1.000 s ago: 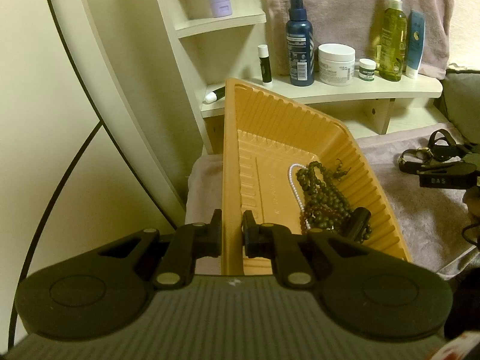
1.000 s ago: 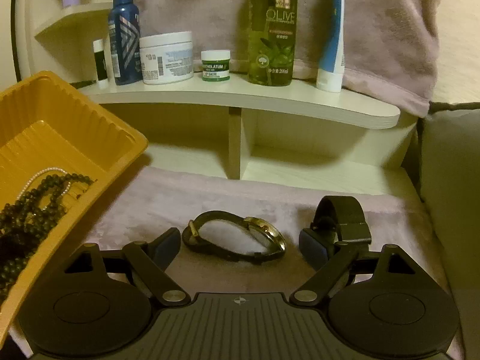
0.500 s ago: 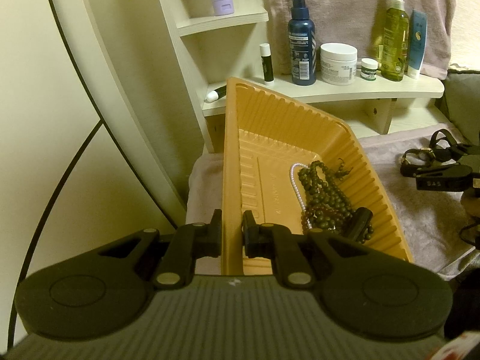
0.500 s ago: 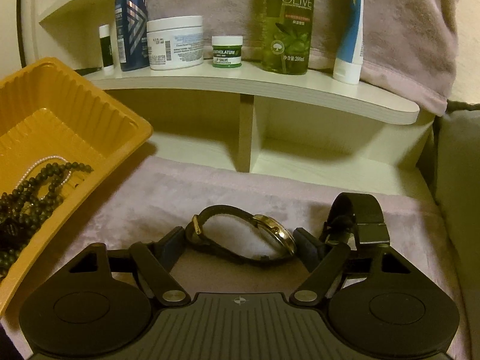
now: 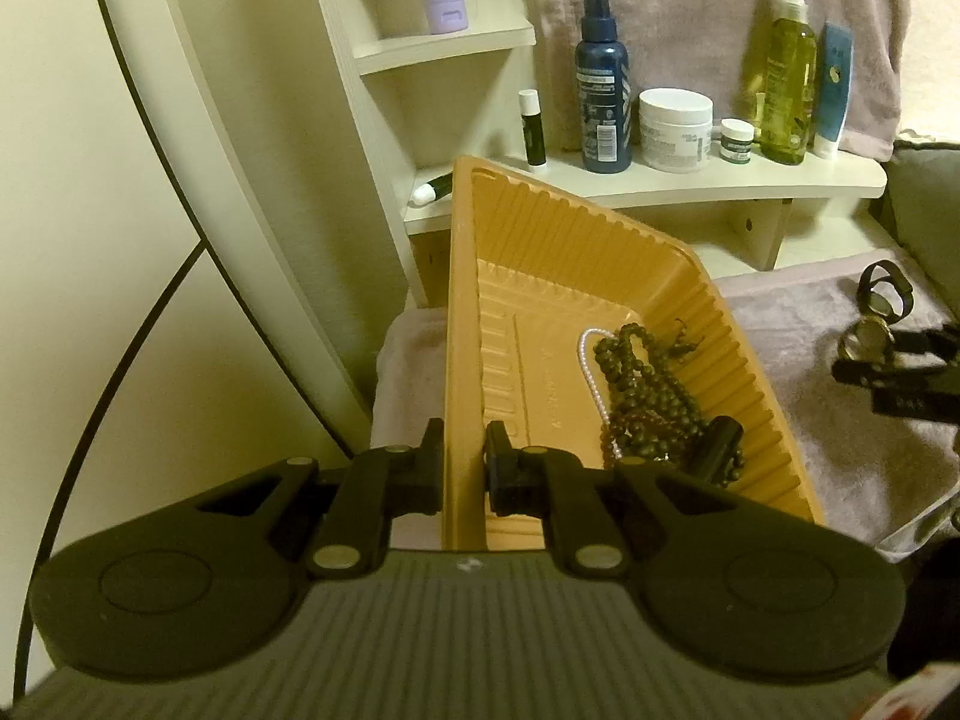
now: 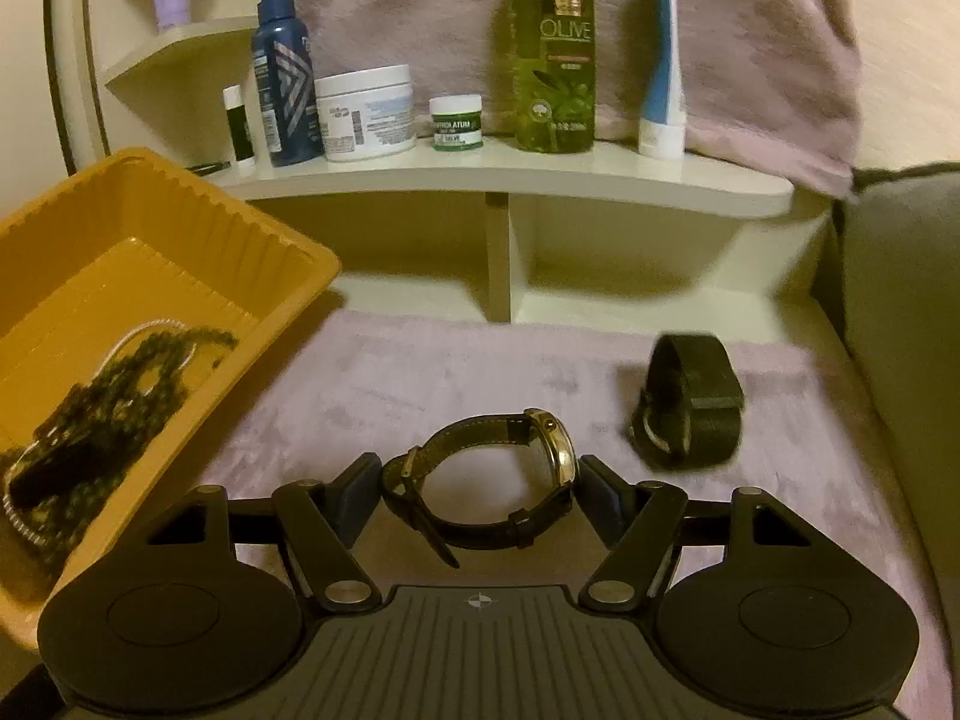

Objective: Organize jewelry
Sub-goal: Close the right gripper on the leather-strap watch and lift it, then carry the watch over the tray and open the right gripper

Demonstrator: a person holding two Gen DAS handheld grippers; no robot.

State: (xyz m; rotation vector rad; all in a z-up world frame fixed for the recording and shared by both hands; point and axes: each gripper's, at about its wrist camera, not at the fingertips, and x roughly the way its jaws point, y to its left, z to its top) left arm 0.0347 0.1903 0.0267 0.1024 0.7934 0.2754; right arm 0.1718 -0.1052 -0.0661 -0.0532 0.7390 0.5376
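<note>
My left gripper (image 5: 465, 468) is shut on the near wall of the orange tray (image 5: 540, 276), which it holds tilted. Dark bead strands (image 5: 648, 396) and a pearl strand (image 5: 591, 366) lie against the tray's low side. In the right wrist view the tray (image 6: 150, 228) is at the left with the beads (image 6: 120, 384) in it. My right gripper (image 6: 480, 474) is closing on a gold watch with a dark strap (image 6: 540, 438); both pads touch it and the strap tail hangs free. A black band watch (image 6: 690, 402) lies on the pink towel (image 6: 420, 372), to the right.
A white shelf (image 6: 540, 174) at the back carries a blue spray bottle (image 6: 282, 72), a white jar (image 6: 366, 114), a small green jar (image 6: 457, 131), an olive bottle (image 6: 552, 48) and a tube (image 6: 660, 60). A grey cushion (image 6: 900, 300) borders the right side.
The right jaws have narrowed onto the gold watch, and gripper and watch have drawn away from the black band watch. The left gripper and the tray have stayed put.
</note>
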